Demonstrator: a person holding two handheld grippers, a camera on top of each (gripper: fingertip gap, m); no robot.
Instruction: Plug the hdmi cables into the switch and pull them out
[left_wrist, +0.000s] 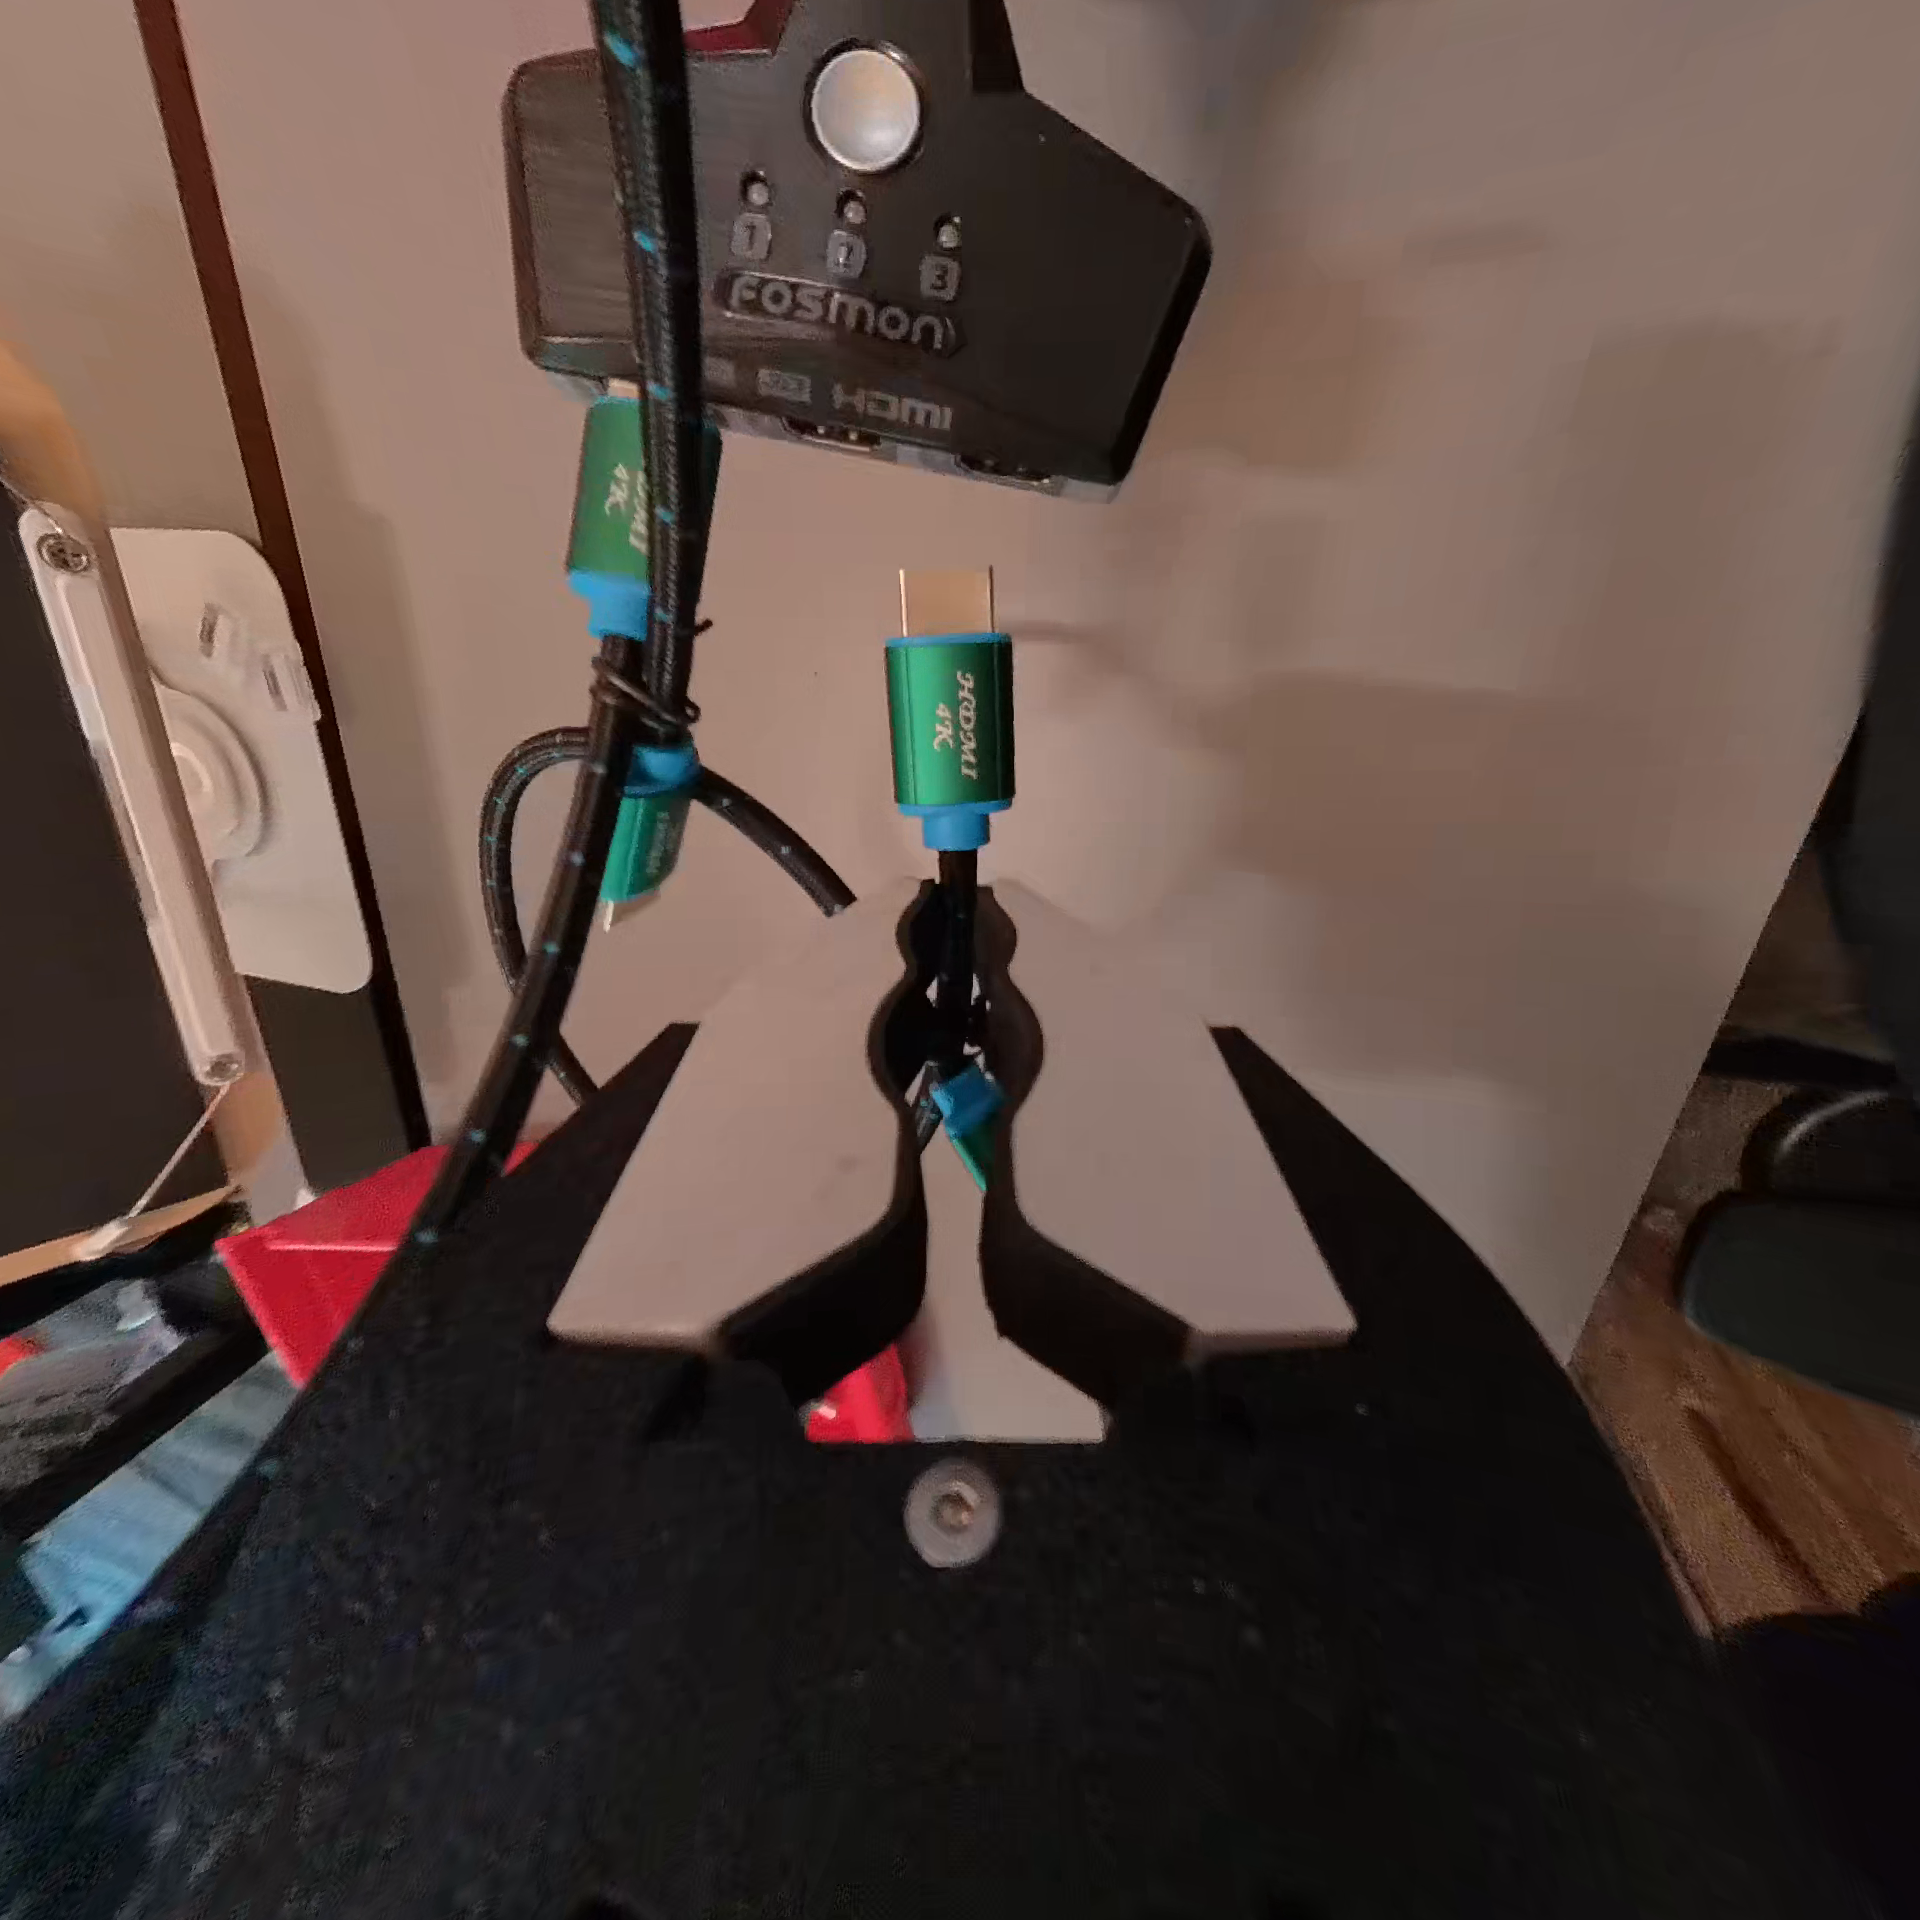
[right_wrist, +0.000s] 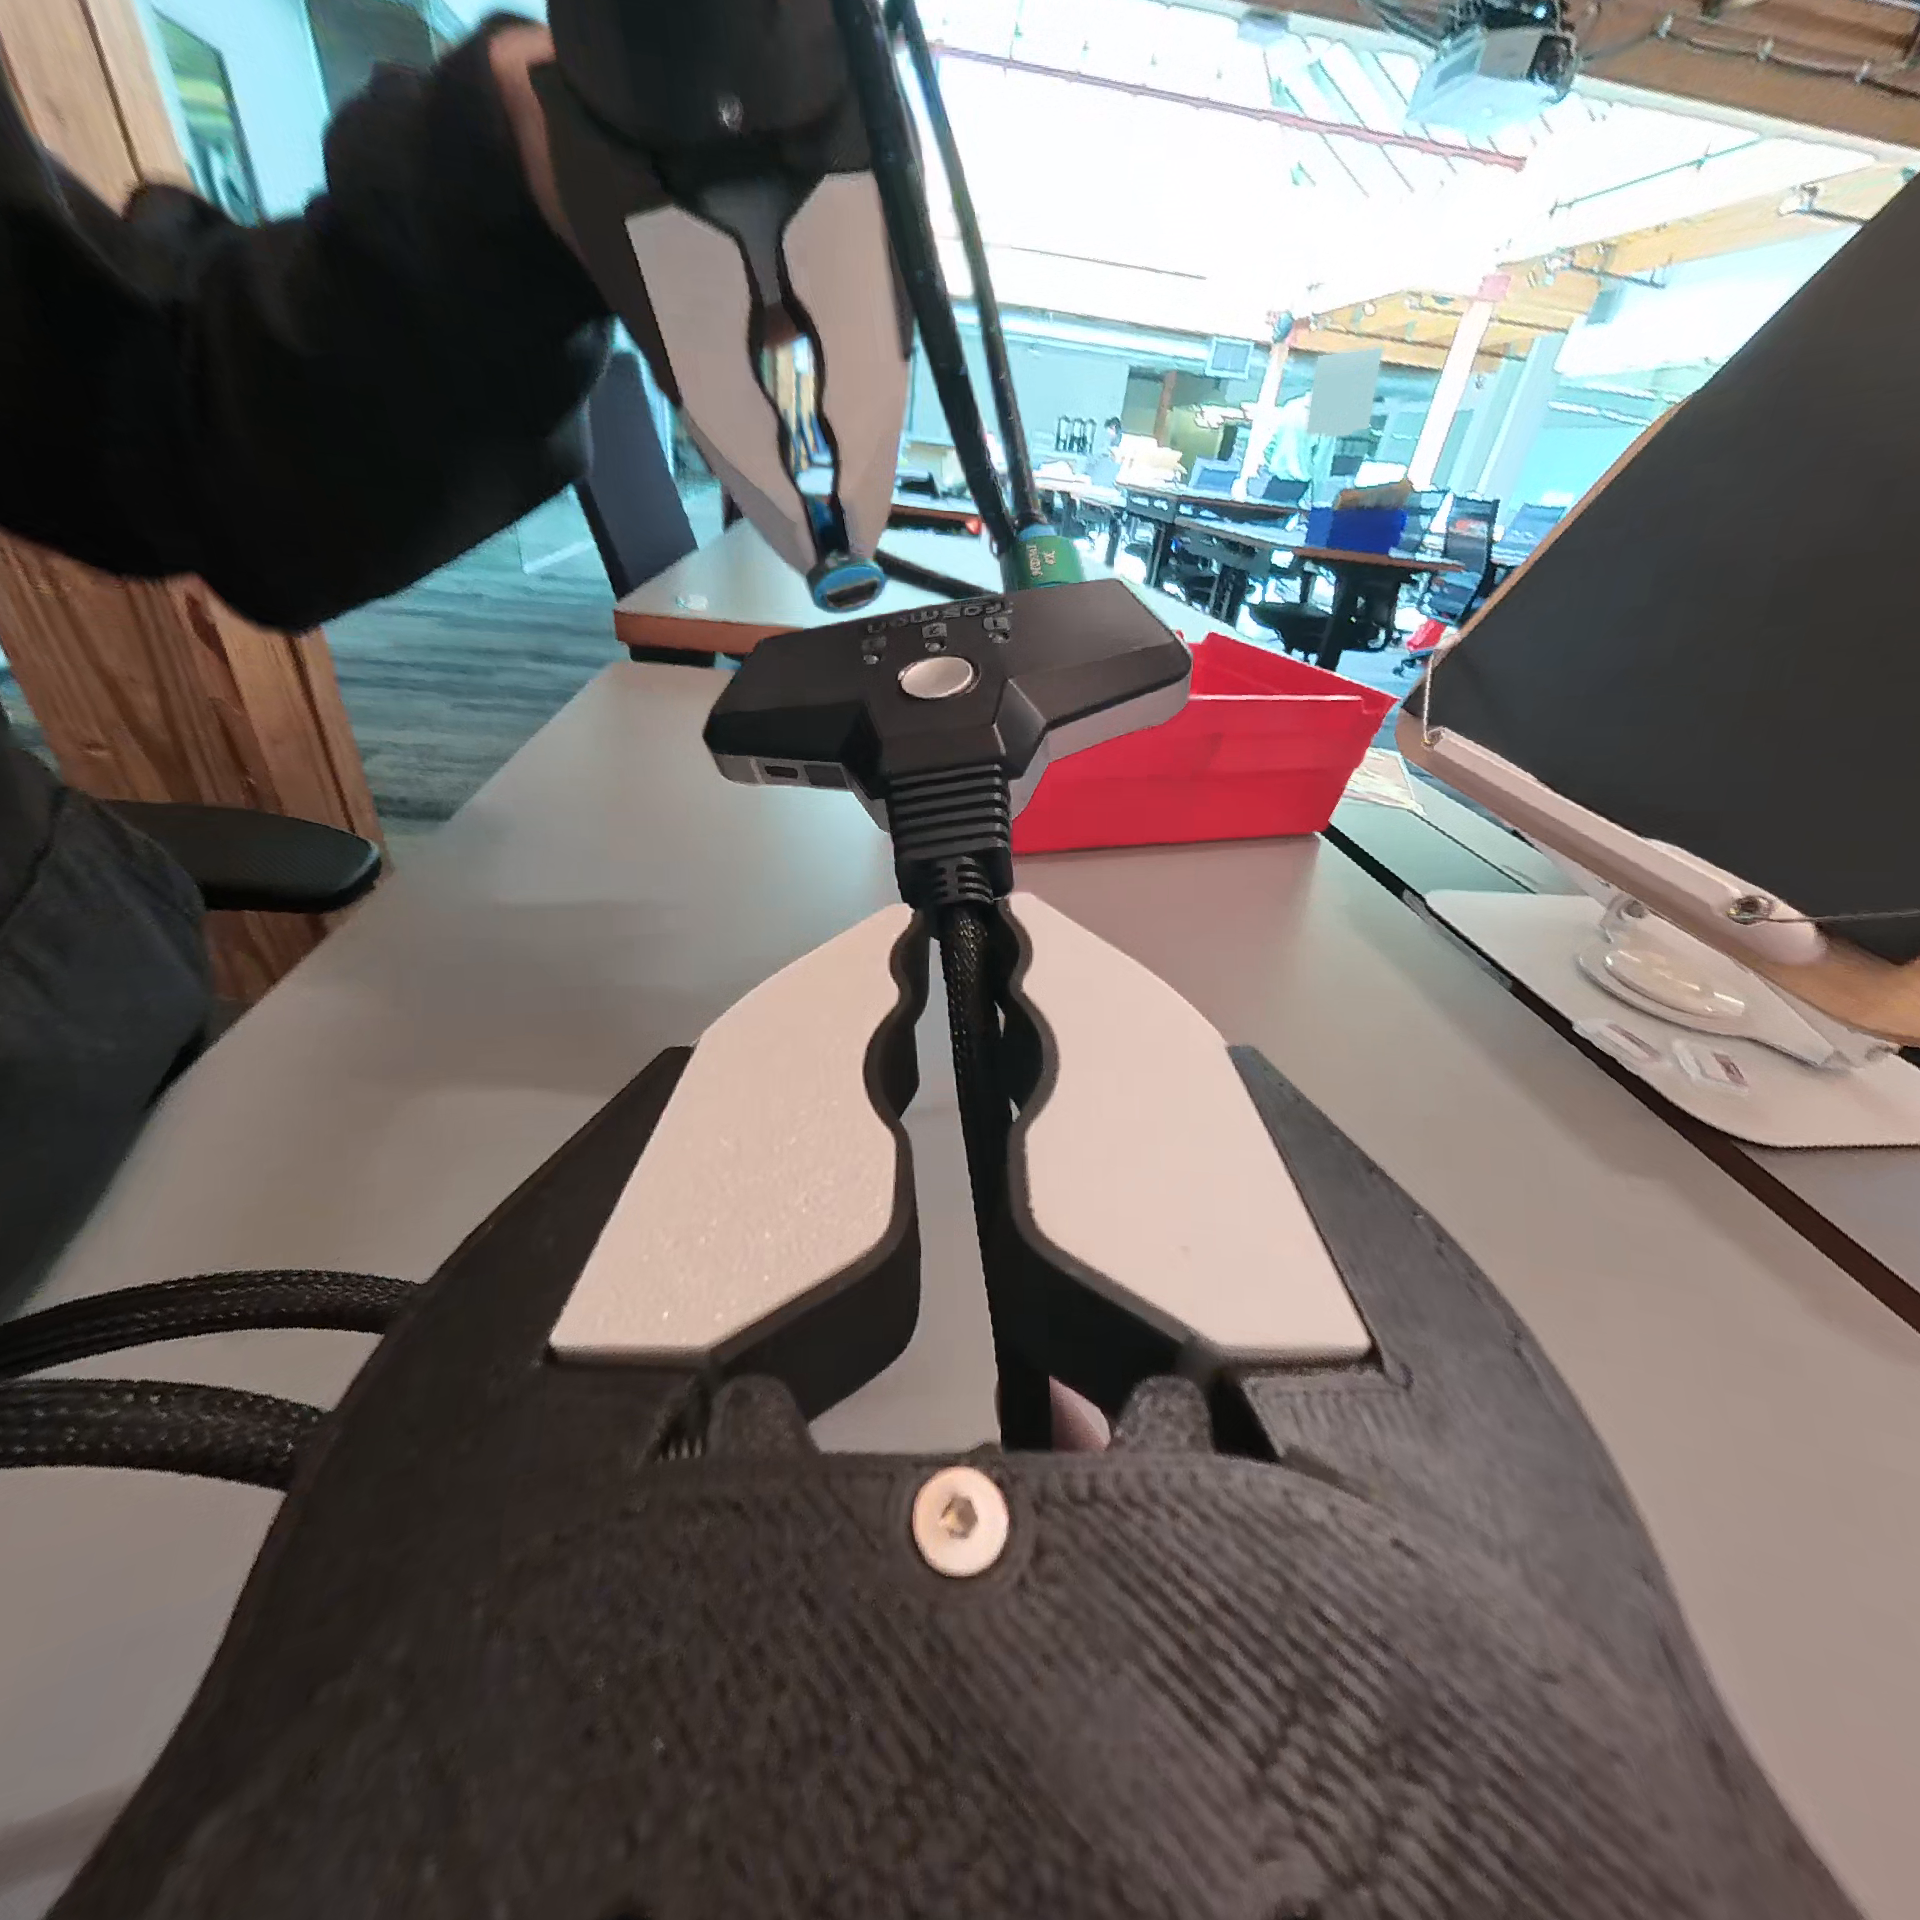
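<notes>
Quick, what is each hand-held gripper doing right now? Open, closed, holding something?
Left hand-held gripper: closed on the braided cable just behind a green HDMI plug.
Right hand-held gripper: closed on the black HDMI switch's own cable.

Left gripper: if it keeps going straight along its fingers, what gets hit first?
Probably the switch: the held plug on the left gripper points at its middle port, still a gap short. Depth is hard to judge.
</notes>
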